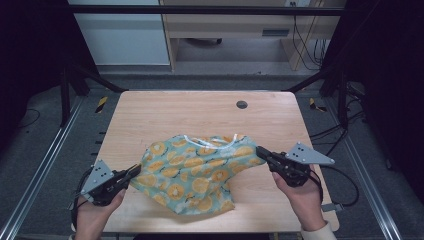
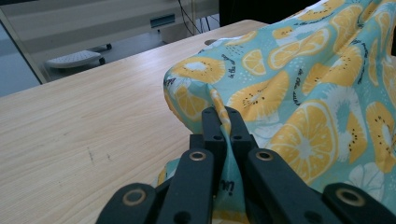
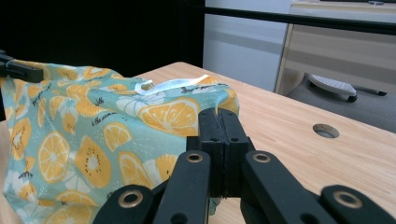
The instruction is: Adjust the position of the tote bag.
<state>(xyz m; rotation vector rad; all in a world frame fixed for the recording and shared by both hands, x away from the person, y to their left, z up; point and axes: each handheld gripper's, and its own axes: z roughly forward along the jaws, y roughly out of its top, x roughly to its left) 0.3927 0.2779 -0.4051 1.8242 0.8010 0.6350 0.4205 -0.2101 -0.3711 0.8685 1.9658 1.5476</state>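
A wooden bench with rounded corners carries the work; it has a small round cable hole near its far edge. On its near half lies a teal fabric bag printed with orange and kiwi slices, spread between the two hands, its white handle strap at the far side.

The left hand-held gripper is clenched on the left edge of the bag, and the right hand-held gripper is clenched on the right edge. In the high view the cloth looks almost flat.

The left gripper view shows more: the left hand-held gripper pinches a fold of the cloth between its black jaws, and the fabric rises from the bench like a small hill. The right gripper view shows that the right hand-held gripper holds a corner with its jaws pressed together, and the bag hangs slightly above the bench. The strap lies on top of the cloth there, and the hole is at the right.

Around the bench, the high view shows a grey floor, metal rails at both sides, and a pale cabinet behind. A white foot of some device stands on the floor in the left gripper view.
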